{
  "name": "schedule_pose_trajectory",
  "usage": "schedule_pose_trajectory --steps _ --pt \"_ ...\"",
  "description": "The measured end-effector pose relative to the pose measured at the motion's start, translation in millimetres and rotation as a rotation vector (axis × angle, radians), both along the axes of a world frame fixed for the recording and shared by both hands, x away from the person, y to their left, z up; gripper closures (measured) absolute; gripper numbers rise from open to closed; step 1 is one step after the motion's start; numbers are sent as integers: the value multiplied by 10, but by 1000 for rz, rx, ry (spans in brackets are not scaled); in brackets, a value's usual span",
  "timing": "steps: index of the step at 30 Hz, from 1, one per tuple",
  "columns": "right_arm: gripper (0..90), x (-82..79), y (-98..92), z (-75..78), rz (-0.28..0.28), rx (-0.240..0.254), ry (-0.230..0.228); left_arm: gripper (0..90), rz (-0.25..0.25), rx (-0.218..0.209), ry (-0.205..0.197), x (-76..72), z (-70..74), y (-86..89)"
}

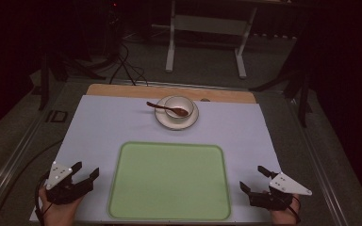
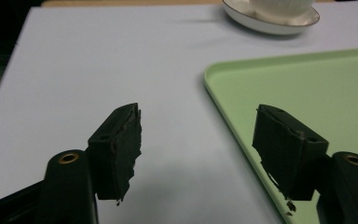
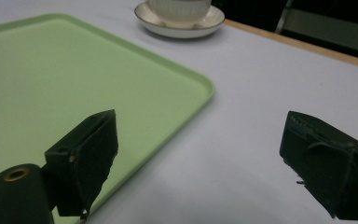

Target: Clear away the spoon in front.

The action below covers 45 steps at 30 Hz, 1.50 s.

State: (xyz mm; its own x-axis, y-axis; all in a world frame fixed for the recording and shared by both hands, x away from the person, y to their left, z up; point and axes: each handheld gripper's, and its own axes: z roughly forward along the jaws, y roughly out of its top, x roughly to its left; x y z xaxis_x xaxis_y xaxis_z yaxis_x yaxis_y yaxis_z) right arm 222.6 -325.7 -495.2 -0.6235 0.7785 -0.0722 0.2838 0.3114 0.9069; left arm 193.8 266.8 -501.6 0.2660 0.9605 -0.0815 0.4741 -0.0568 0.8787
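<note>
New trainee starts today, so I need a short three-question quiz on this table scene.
1. True or false: the spoon lies flat on the green tray.
2. What does the cup stand on?
3. The left tool and right tool are: A) both open, B) both shut, C) one holding the spoon.

Key: 1. False, it rests across the cup. 2. A saucer. 3. A.
</note>
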Motion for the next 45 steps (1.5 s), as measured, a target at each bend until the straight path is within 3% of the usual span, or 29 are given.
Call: schedule_pose_trajectory --steps 8,9,25,30,37,45 --pt "114 -24 3 28 18 17 -32 311 18 -19 -31 -76 41 42" --pt "148 -24 6 30 17 17 -33 311 15 -17 -32 -72 43 42" --pt "140 -29 9 27 23 22 -45 307 -20 -21 -72 34 225 -85" --pt "139 -25 20 19 27 10 -39 305 -39 -29 -76 140 288 -175" --pt "139 -18 28 12 25 0 -29 310 -48 9 -93 335 376 -314" --pt "139 -16 30 9 30 -1 -23 309 -68 23 -96 569 463 -447"
